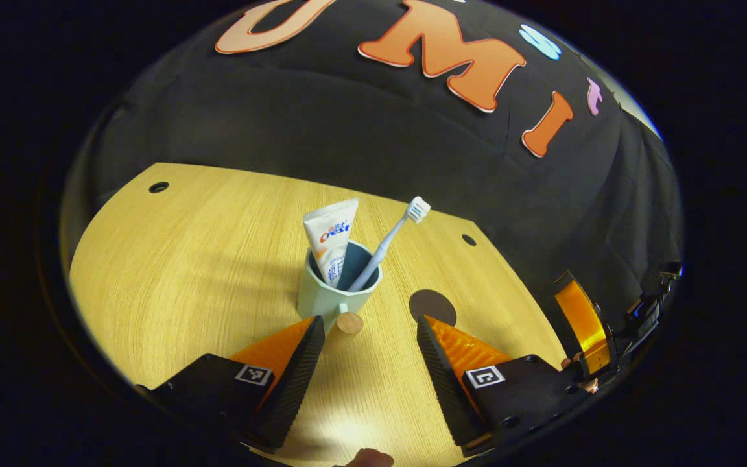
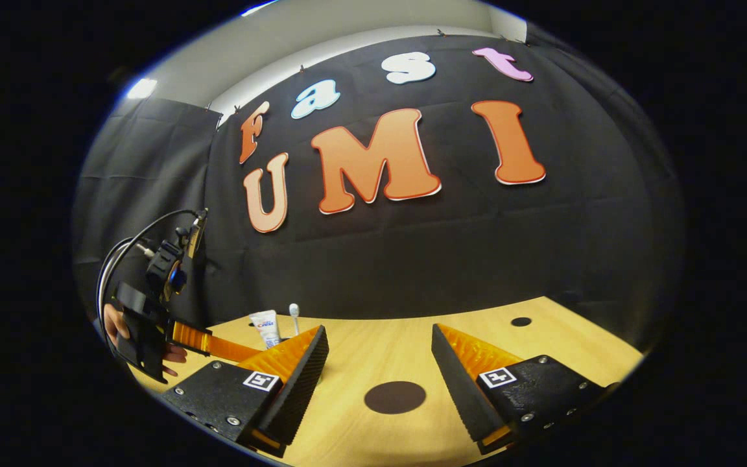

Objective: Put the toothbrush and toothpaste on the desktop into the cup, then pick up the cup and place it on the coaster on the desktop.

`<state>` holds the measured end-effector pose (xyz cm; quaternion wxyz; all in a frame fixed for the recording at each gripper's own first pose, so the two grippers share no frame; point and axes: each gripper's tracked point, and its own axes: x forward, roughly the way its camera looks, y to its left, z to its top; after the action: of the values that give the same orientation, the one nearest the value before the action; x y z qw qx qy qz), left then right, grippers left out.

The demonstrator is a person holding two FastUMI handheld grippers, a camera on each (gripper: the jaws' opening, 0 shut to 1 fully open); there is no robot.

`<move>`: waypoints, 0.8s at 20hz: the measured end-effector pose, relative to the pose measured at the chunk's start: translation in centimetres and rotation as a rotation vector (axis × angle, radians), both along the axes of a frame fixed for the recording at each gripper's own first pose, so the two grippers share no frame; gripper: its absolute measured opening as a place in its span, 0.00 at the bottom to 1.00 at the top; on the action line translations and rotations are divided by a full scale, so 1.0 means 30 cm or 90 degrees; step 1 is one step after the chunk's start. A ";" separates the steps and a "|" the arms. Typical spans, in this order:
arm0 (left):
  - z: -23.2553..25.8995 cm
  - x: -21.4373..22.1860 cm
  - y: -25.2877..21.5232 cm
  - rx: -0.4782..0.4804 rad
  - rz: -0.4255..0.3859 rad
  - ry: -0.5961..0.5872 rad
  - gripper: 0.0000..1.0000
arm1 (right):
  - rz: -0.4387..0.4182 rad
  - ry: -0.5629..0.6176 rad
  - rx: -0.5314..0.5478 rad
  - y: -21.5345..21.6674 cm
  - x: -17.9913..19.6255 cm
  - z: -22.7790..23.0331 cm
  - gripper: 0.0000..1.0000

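Left gripper view: left hand-held gripper open wide, just before the cup's handle.
Cup: on the surface, toothpaste and toothbrush inside.
Coaster: near, empty.
Risk: a bump tips the cup.
Right hand-held gripper: open wide, empty.

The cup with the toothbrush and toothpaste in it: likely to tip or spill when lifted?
Probably somewhat top-heavy: the toothpaste and toothbrush stand well above the cup rim and lean. The toothbrush looks loose, so it may shift if tilted. The cup looks rigid; its wooden handle offers a grip.
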<state>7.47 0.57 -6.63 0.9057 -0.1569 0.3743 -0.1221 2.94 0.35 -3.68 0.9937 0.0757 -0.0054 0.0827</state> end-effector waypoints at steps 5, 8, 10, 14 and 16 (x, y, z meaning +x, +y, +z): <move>-0.031 0.006 -0.014 0.090 -0.037 0.113 0.93 | -0.052 0.004 -0.008 -0.190 -0.085 0.004 0.97; -0.044 0.008 -0.010 0.154 -0.057 0.186 0.93 | -0.089 0.006 -0.020 -0.291 -0.142 0.000 1.00; -0.052 0.014 -0.002 0.192 -0.068 0.222 0.93 | -0.105 0.004 -0.027 -0.342 -0.191 -0.008 1.00; -0.106 0.036 0.030 0.267 -0.101 0.279 0.93 | -0.115 0.010 -0.040 -0.401 -0.258 -0.017 0.97; -0.127 0.053 0.062 0.301 -0.095 0.294 0.93 | -0.124 0.010 -0.045 -0.427 -0.275 -0.019 0.97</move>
<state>9.05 2.44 -10.43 0.7970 0.0616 0.5980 -0.0592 -5.33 -12.45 -4.25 0.9991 0.0405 -0.0020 -0.0150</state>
